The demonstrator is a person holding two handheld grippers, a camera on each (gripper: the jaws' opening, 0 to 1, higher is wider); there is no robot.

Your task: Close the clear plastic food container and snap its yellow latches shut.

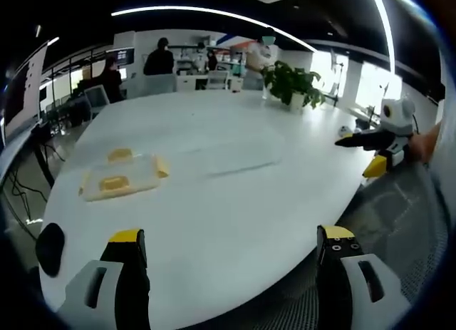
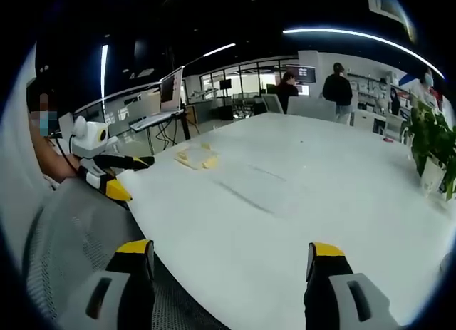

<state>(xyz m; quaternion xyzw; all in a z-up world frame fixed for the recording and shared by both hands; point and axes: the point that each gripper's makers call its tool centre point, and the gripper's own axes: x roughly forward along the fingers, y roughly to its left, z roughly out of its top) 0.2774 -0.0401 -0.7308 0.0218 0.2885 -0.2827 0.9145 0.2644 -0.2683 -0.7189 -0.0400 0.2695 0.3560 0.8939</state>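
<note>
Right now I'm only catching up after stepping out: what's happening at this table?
A person holds a two-jaw gripper in each hand at the near edge of a large white table. The left gripper and the right gripper both have their jaws spread wide and hold nothing. The clear plastic food container with yellow latches sits apart on the table, untouched by either gripper. A potted plant stands at the far side, and people are standing beyond the table.

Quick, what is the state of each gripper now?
Left gripper: open, holding nothing, above the white table edge.
Right gripper: open, holding nothing.
</note>
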